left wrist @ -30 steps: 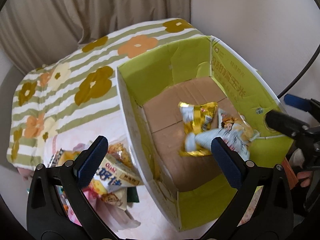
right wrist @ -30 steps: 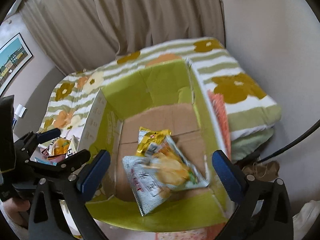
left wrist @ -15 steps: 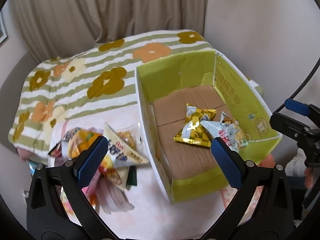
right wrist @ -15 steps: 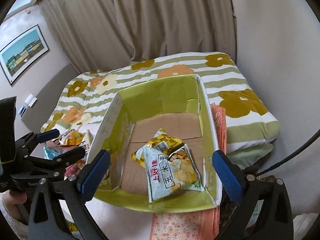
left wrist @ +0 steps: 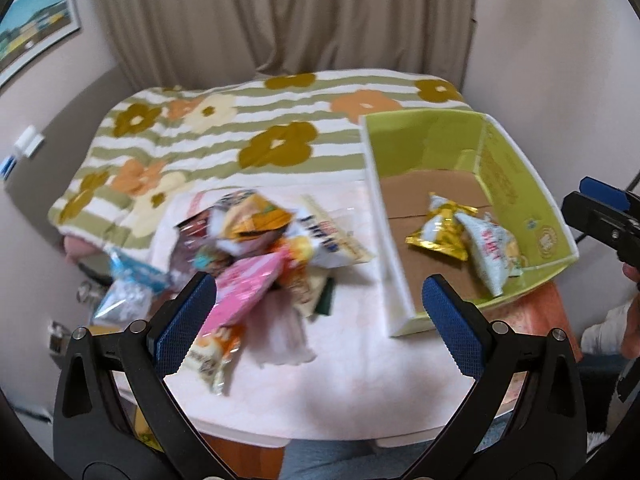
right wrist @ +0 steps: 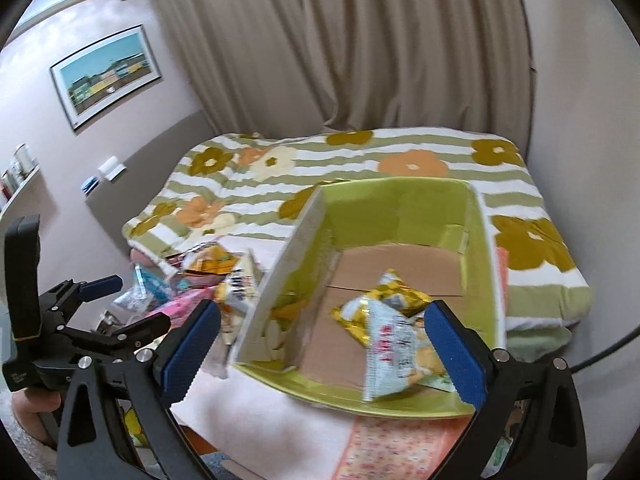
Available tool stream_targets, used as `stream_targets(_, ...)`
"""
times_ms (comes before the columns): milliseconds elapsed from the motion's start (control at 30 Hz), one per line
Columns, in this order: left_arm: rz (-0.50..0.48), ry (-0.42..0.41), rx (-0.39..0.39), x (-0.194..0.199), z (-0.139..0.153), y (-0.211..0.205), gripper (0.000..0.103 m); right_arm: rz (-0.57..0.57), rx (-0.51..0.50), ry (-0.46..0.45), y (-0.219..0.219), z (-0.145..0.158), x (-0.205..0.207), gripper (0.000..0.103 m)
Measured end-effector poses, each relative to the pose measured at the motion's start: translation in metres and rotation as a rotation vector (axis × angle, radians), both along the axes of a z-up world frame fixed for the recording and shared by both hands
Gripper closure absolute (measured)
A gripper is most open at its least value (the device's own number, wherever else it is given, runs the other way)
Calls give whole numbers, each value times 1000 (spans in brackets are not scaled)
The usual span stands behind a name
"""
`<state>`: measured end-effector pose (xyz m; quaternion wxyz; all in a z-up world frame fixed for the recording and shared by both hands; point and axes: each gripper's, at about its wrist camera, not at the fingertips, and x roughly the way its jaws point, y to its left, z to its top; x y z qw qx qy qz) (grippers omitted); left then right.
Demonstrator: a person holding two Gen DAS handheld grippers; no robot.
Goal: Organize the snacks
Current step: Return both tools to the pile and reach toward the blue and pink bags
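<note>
Fetching the next packet, I judge: two snack bags (left wrist: 464,236) already lie in the green box (left wrist: 520,184), ahead-right of my left gripper (left wrist: 316,320), released and empty. Snack pile (left wrist: 256,248) sits just ahead-left of it; next move needs a clean pinch there. Right gripper (right wrist: 320,344) released over the box. Writing too blurred to read.

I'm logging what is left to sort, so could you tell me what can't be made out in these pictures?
- Snack pile: motion blur in the left wrist view hides the labels and count; the box wall covers part of it in the right wrist view.
- Pale packet in the box: its print is smeared.
- Right tongs: cut off by the left view's edge.
</note>
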<state>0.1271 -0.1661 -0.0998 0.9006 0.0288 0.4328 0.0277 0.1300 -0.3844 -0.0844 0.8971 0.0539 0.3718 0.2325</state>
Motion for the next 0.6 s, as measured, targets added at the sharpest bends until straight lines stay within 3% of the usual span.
stream_targets(300,93,-26,-2,-12,2,102,1,61,20,24,87,-1,-3,1)
stream_targets(600,78,79,-21,1,-29,216,1,9,53,185,180,-32,8,1)
